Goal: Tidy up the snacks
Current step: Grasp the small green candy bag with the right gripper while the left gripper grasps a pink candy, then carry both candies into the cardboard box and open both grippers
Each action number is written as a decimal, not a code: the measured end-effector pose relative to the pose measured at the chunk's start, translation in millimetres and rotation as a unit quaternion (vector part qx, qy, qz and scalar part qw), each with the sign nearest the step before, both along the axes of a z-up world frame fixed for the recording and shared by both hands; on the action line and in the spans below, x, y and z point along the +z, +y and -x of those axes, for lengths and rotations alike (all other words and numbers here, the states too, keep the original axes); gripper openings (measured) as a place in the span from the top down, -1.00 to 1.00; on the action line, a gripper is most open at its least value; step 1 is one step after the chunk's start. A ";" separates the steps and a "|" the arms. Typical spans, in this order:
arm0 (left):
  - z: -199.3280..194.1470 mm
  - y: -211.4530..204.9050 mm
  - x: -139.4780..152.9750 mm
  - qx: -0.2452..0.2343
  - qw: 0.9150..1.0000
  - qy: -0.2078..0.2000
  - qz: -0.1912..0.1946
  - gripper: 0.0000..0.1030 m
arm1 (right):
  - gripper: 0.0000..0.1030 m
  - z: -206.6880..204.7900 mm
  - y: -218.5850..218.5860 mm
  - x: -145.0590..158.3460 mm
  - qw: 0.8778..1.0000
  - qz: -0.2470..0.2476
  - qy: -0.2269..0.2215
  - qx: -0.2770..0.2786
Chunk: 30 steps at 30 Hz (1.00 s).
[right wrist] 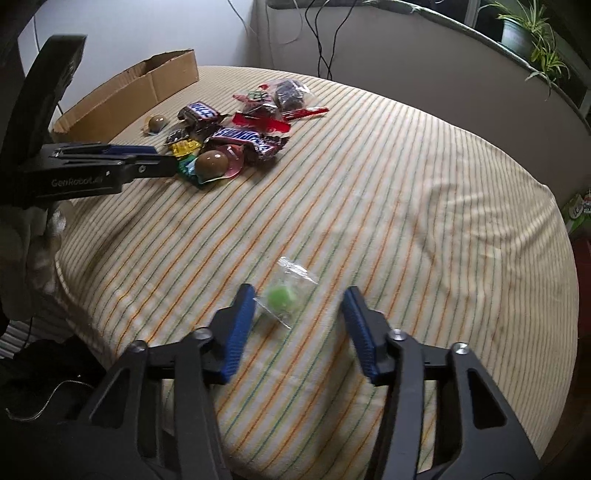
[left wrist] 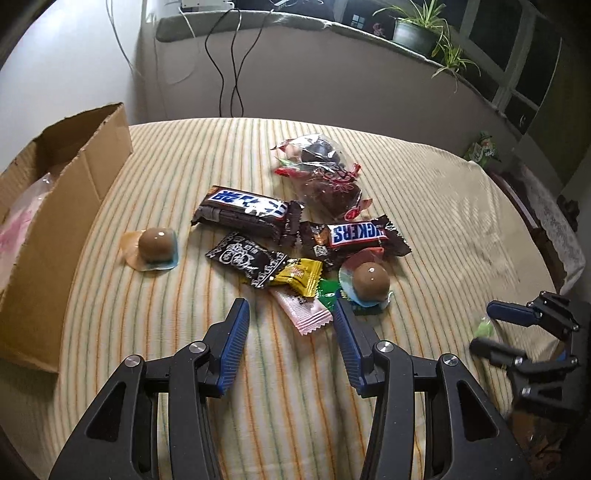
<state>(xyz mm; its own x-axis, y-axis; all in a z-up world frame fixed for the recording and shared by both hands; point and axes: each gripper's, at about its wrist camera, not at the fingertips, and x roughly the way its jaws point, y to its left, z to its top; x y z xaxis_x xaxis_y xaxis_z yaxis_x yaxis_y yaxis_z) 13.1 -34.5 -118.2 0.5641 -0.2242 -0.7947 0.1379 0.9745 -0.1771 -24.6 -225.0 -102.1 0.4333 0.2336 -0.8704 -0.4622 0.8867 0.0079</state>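
Left wrist view: left tongs [left wrist: 291,308] gape wide over the pink wrapper [left wrist: 304,312] at the snack pile's near edge; box [left wrist: 66,177] sits left. Right tongs [right wrist: 299,297] spread open around a green candy [right wrist: 281,295] on the counter [right wrist: 406,184]

I take this for a home living room, though the fisheye edges are dim: a round table under a yellow striped cloth [right wrist: 406,192], a leafy green potted plant [left wrist: 417,29] on the windowsill, black cables [left wrist: 225,62] trailing down the wall.
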 end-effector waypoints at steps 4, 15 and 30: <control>1.2 2.1 0.0 0.003 1.000 -0.003 -0.005 0.11 | 0.26 -0.2 -3.5 0.9 1.000 0.001 -0.001 -0.006; -1.7 2.7 -2.1 -0.006 1.000 -0.010 -0.020 0.60 | 0.38 0.1 -2.0 0.7 1.000 0.012 -0.010 -0.001; 11.1 2.6 5.3 -0.019 1.000 -0.012 0.015 0.61 | 0.44 -1.7 -1.7 3.9 1.000 0.005 -0.013 0.004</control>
<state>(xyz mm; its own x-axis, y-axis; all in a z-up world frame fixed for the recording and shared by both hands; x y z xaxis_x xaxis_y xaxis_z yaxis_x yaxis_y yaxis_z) 2.0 -31.8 -112.9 0.5733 -0.2697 -0.7737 0.1797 0.9627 -0.2024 -22.9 -226.7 -98.2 0.4540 0.2288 -0.8611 -0.4698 0.8827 -0.0132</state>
